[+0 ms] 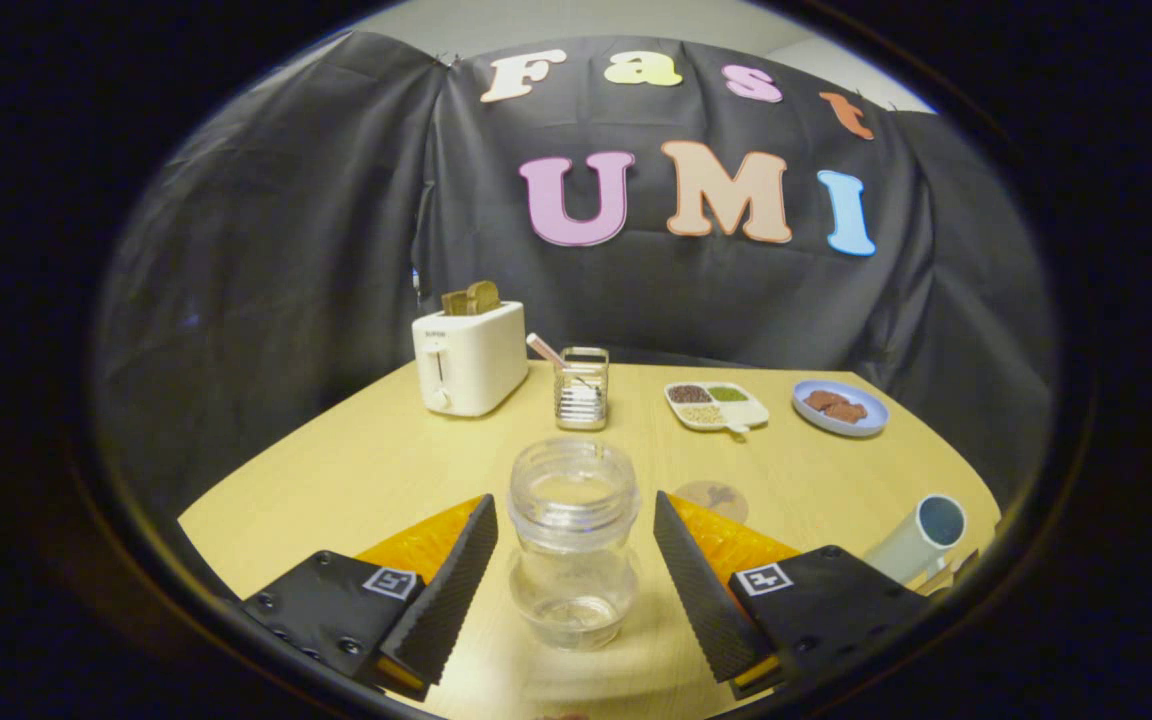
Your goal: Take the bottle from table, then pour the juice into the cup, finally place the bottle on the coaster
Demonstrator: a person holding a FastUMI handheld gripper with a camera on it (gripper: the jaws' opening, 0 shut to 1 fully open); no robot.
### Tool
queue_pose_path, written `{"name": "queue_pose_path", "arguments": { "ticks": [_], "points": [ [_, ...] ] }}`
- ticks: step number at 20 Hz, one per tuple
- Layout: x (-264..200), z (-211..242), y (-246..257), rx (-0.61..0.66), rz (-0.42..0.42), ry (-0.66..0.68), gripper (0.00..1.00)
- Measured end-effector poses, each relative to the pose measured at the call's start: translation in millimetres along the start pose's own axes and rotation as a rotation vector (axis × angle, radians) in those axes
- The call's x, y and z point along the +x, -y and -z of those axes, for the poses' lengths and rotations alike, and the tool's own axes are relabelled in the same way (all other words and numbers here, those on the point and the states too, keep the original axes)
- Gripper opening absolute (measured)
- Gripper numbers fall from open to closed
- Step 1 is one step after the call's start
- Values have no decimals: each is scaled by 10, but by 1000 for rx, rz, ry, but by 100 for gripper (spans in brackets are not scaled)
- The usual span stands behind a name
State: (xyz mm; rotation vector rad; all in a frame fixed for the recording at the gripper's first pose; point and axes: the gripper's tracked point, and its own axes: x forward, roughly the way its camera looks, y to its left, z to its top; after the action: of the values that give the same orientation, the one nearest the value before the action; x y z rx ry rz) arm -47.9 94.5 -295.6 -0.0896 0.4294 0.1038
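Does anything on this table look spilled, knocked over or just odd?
Nothing spilled. The bottle stands upright between the open gripper fingers, untouched. Only the cup, off to the right, appears tipped, its mouth facing the camera.

Between my fingers: the clear bottle [572, 540] stands upright on the table [356, 470], a gap on each side, neither finger of my gripper [570, 585] touching it.
Just beyond the right finger: a coaster [711, 497] lies flat, nothing on it.
Right of the fingers: a cup [921, 537] near the table's edge, tilted.
Straight ahead: bare tabletop beyond the bottle, then a glass holder [582, 390] with a straw.
Far left: a toaster [468, 357] with bread blocks that corner.
Far right: a divided dish [717, 406] and a plate [841, 408], both low.
Left side: I see open table to pass over.
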Motion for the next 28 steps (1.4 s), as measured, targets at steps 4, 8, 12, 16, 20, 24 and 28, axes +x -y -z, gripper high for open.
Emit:
{"name": "queue_pose_path", "arguments": {
  "ticks": [4,8,12,16,20,24,28],
  "points": [
    [41,287,-30,10,-14,-62,99],
    [56,482,-45,1,-23,-102,99],
    [96,598,-44,17,-23,-135,99],
    [117,595,-59,36,-28,-143,99],
    [119,593,-61,56,-32,-162,99],
    [141,434,-37,121,-29,-152,99],
    [159,158,46,257,-19,-108,99]
  ]
}}
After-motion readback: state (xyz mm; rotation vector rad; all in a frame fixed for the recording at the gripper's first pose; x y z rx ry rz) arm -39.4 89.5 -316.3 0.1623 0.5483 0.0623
